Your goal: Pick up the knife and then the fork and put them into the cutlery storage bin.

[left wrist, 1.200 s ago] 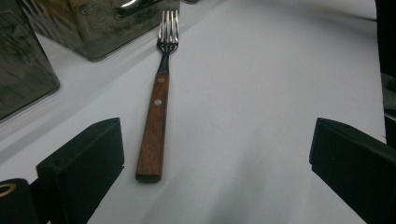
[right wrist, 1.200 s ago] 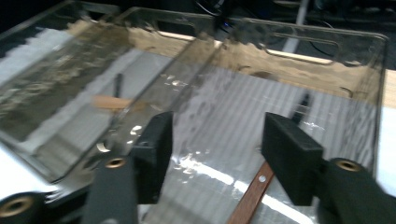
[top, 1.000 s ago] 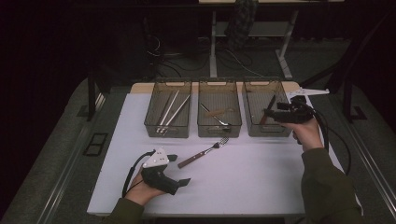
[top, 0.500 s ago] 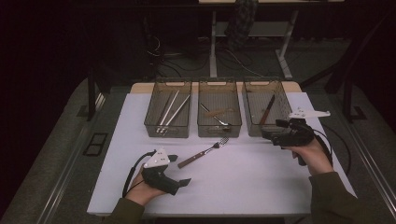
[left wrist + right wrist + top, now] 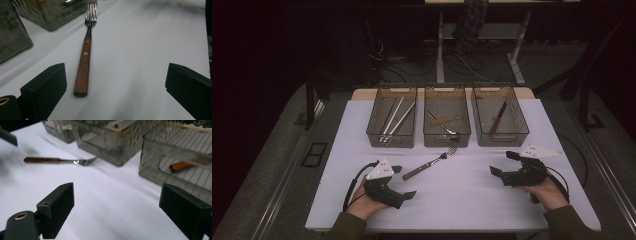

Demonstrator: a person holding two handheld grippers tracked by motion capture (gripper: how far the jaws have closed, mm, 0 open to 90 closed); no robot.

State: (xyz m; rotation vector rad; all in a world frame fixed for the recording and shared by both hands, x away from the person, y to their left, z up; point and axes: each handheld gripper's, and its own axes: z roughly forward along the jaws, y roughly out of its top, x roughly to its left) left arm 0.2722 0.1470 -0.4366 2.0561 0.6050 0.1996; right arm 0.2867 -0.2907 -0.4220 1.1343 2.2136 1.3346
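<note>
Three wire bins stand in a row at the far side of the white table (image 5: 362, 200). Left bin (image 5: 391, 142) — long metal utensils lying lengthwise. Middle bin (image 5: 447, 141) — a few pieces crossed on its floor, kind not told. Right bin (image 5: 501, 139) — one wooden-handled knife (image 5: 498, 119), lying lengthwise.

One fork (image 5: 430, 163), wooden handle with two rivets, metal tines. It lies flat on the bare table just in front of the middle bin, tines toward the bin, handle slanting back toward the person's left side. Nothing touches it.

Left gripper (image 5: 404, 182) — held low over the near left of the table, jaws spread wide and bare. In the left gripper view the fork (image 5: 85, 60) lies ahead of the jaws, its handle end close to the left one but apart from it.

Right gripper (image 5: 503, 163) — held near the table's right side, in front of the right bin, pointing across toward the fork. Jaws have just been opening and stand wide, nothing between them. In the right gripper view the fork (image 5: 60, 160) shows well off, beyond the jaws.
</note>
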